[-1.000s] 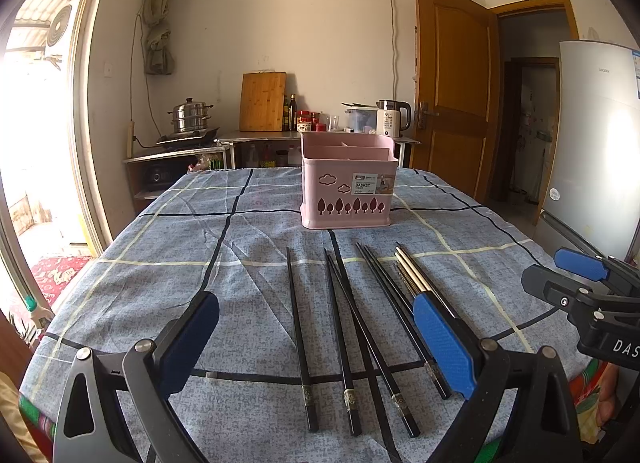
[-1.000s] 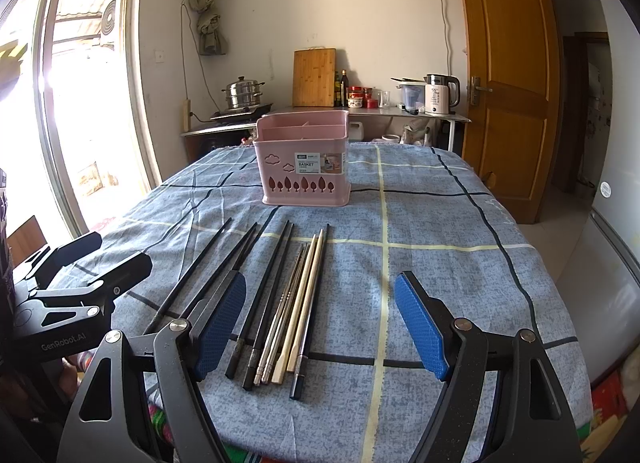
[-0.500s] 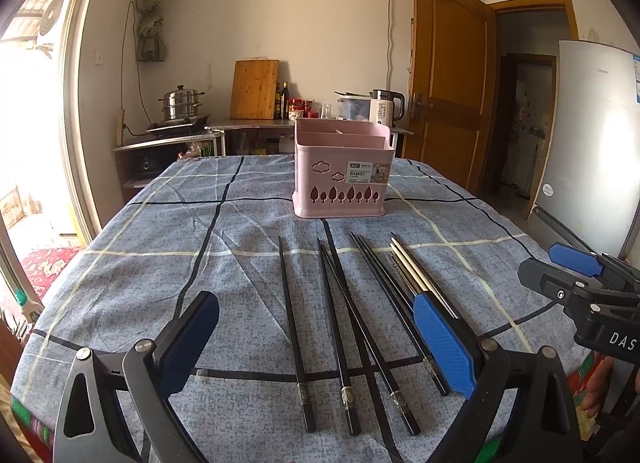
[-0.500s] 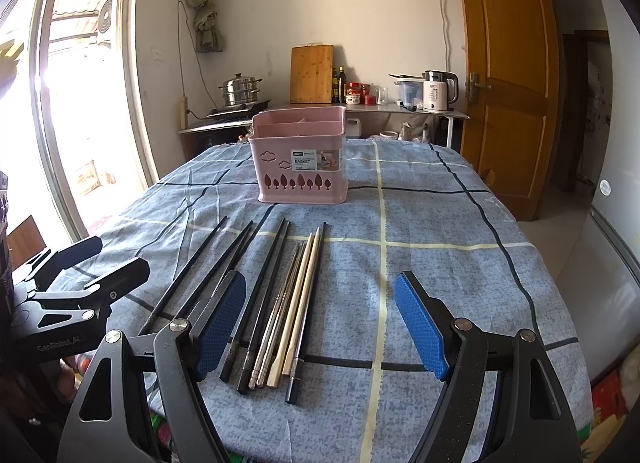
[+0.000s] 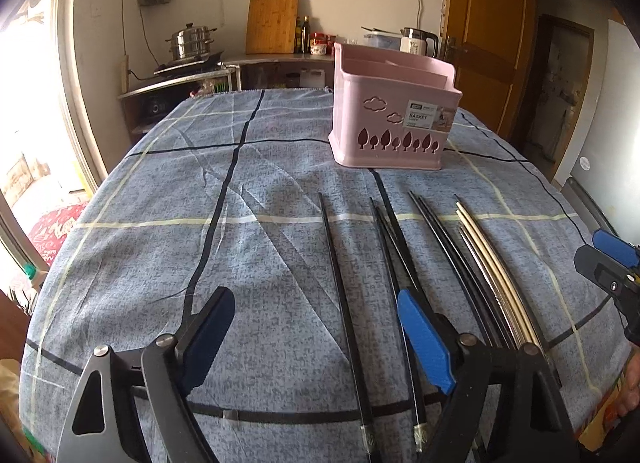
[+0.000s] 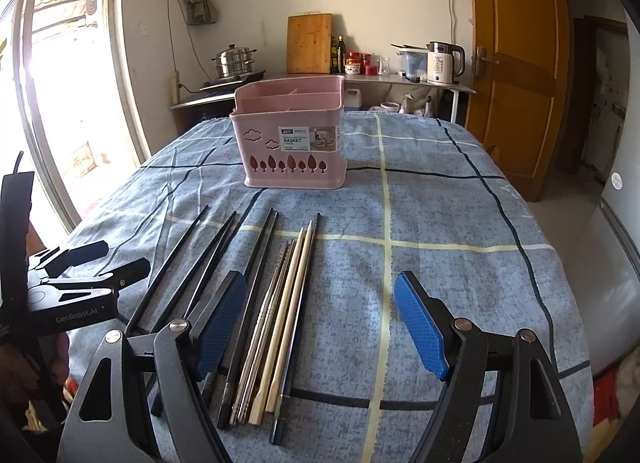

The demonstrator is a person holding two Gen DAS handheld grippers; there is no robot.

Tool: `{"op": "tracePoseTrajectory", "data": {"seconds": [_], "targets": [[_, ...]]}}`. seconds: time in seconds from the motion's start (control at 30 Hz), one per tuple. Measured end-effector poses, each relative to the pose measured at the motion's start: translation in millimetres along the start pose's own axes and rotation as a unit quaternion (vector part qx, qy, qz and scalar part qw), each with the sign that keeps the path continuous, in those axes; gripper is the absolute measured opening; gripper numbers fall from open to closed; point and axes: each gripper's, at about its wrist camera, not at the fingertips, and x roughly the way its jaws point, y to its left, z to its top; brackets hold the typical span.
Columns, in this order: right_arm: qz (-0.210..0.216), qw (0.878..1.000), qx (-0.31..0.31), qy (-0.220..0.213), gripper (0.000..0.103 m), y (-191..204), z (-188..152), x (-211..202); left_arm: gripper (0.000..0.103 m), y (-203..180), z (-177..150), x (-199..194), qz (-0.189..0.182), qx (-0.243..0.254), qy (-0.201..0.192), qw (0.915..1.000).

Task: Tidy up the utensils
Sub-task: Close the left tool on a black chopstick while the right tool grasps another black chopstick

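1. Firstly, at far left of the row on the blue checked tablecloth (image 5: 160,263): one single black chopstick (image 5: 344,283), lying alone, well apart from the window side; looks thin, stiff, light and probably smooth, so likely to slide or roll under a pad; best taken near the thick near end with the silver band, not at the fine tip.
2. Next, the left gripper (image 5: 316,335): jaws apart with nothing pressed between the blue pads, and just now closing somewhat; hangs over the near part of that single stick, with the stick seen between the two pads but not touched.
3. Then a crossed pair of black chopsticks (image 5: 394,255), and beside it another black pair (image 5: 448,255) lying close together; hard to lift one without disturbing its neighbour, being so light.
4. Further right, the metal chopsticks (image 6: 266,315) and the pale wooden chopsticks (image 6: 290,295), touching side by side; metal ones probably heavier and most slippery, wooden ones probably easier to grip.
5. Then the right gripper (image 6: 320,323): wide apart, empty, over bare cloth just right of the bundle.
6. Behind all, the pink basket (image 6: 294,151), upright, compartments seemingly empty; sticks not yet in it.
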Motion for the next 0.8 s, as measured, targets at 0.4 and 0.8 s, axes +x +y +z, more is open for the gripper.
{"op": "tracePoseTrajectory", "data": {"seconds": [0.4,0.8], "targets": [[0.006,0.994,-0.001,0.106,0.039,-7.9,21.1,85.0,0.051,1.0,23.6,57.1,-0.015,-0.002,0.064,0.9978],[0.003,0.991,0.001,0.134,0.038,-7.9,21.6,105.0,0.051,1.7,28.6,67.3,0.001,0.007,0.065,0.9979]]}}
